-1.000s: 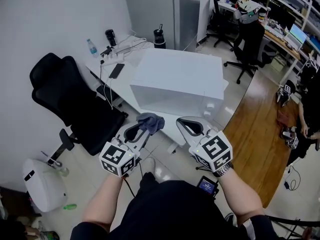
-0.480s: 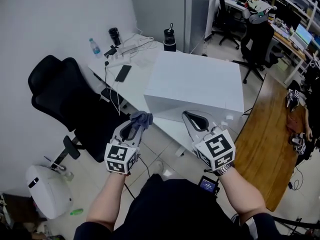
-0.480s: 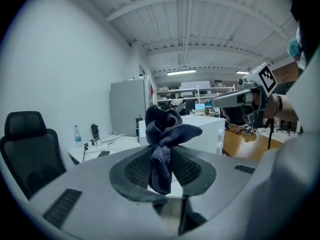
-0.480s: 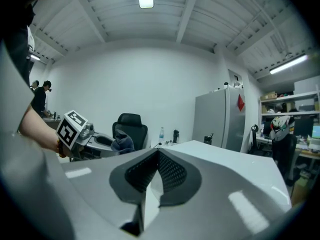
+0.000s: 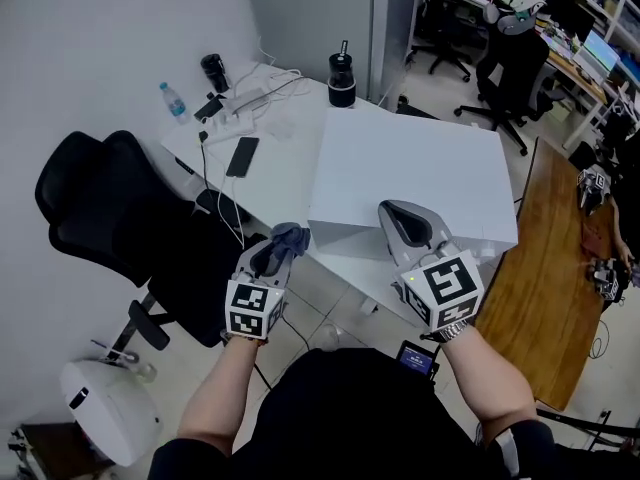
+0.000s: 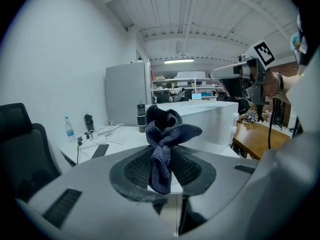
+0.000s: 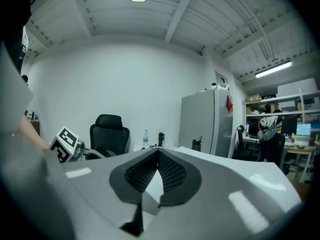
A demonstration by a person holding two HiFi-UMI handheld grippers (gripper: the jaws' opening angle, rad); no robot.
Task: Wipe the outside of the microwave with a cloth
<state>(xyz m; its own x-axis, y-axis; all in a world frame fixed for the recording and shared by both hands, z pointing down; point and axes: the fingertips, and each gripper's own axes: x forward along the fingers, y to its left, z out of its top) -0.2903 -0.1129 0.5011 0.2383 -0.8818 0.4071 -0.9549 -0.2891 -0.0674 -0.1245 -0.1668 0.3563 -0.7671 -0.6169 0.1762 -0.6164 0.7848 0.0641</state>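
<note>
Gripping blue cloth (image 5: 288,236), L tool (image 5: 273,257); R tool (image 5: 401,217) closed, empty, near white microwave (image 5: 410,158) on white desk (image 5: 281,171), office.

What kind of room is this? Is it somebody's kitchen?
Probably an office or workshop, not a kitchen. There is a black swivel chair by a white table, and desks with computer screens at the far side. The microwave just sits on the table.

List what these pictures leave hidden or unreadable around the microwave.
1. Front of the microwave: the head view looks from above, and the right gripper covers part of it.
2. Pinched part of the cloth: left gripper view, pressed between the jaws of the left gripper.
3. Label of the water bottle: head view, too small to read.
</note>
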